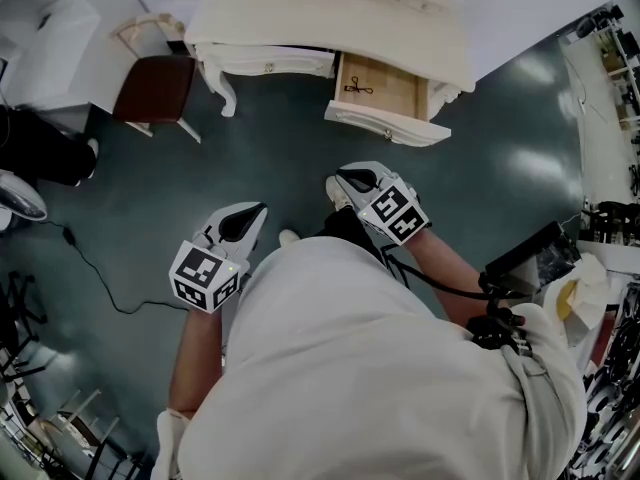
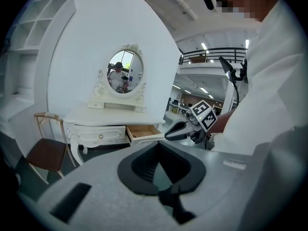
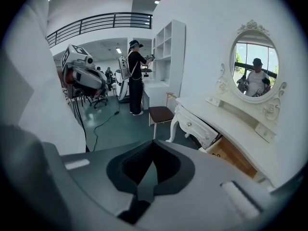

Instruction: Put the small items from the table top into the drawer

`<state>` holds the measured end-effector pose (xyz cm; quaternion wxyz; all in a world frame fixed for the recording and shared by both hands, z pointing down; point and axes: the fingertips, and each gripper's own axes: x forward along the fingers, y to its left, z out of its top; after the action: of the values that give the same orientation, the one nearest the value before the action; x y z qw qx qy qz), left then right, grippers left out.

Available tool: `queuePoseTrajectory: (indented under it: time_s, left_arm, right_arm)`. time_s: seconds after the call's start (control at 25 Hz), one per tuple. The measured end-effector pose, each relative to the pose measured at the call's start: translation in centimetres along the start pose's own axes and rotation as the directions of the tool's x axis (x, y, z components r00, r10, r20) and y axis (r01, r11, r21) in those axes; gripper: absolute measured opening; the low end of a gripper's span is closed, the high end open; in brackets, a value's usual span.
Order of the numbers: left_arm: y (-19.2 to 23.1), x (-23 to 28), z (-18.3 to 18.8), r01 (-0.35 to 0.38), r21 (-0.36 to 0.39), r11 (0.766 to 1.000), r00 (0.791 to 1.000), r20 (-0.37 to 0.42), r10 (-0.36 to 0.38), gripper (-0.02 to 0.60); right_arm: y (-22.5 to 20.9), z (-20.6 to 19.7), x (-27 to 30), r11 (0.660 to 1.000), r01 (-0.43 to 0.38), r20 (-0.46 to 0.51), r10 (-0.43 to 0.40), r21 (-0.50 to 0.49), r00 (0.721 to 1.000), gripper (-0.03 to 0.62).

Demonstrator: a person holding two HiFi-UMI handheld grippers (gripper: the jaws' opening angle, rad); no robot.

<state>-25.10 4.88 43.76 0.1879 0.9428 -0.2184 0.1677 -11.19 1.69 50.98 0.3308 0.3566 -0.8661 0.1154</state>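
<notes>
Head view is showing us holding the left gripper (image 1: 260, 209) and right gripper (image 1: 337, 180) clenched on nothing, the open drawer (image 1: 388, 126) with a small dark item (image 1: 358, 89) lying well beyond our fingertips.

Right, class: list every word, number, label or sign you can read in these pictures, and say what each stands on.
None can be read.
Cube on the left gripper: square marker pattern, no letters.
Cube on the right gripper: the same.
Left casing strip, left gripper view: too blurred to tell.
Right casing strip, right gripper view: likewise.
</notes>
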Motion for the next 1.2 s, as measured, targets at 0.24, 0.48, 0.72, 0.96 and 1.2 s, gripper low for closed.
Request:
queuePoseTrajectory:
  time_s: [0.24, 0.48, 0.72, 0.96, 1.2]
  left_arm:
    - [0.1, -0.5, 0.1, -0.001, -0.007, 1.000, 1.000, -0.002, 0.001, 0.002]
    - [0.5, -0.9, -0.3, -0.007, -0.010, 1.000, 1.000, 0.000, 0.007, 0.002]
    - [0.0, 0.0, -0.2, 0.006, -0.007, 1.000, 1.000, -0.013, -0.006, 0.002]
    - [-0.2, 0.8, 0.1, 0.020, 0.002, 1.000, 0.999, -0.024, -0.020, 0.002]
    - [-0.5, 2.5, 1.0, 0.033, 0.011, 0.999, 0.999, -0.037, -0.033, 0.002]
  right_arm:
    - [0.6, 0.9, 0.1, 1.000, -0.015, 0.006, 0.016, -0.013, 1.000, 0.000]
    - [1.3, 1.4, 0.7, 0.999, -0.028, 0.005, 0.028, -0.040, 1.000, 0.000]
    - [1.0, 0.9, 0.3, 0.999, -0.026, 0.013, 0.026, -0.029, 1.000, 0.000]
    - [0.1, 0.4, -0.2, 1.000, -0.009, 0.010, 0.009, -0.029, 1.000, 0.000]
    - [-1.8, -0.2, -0.8, 1.000, 0.003, 0.011, -0.003, -0.018, 1.000, 0.000]
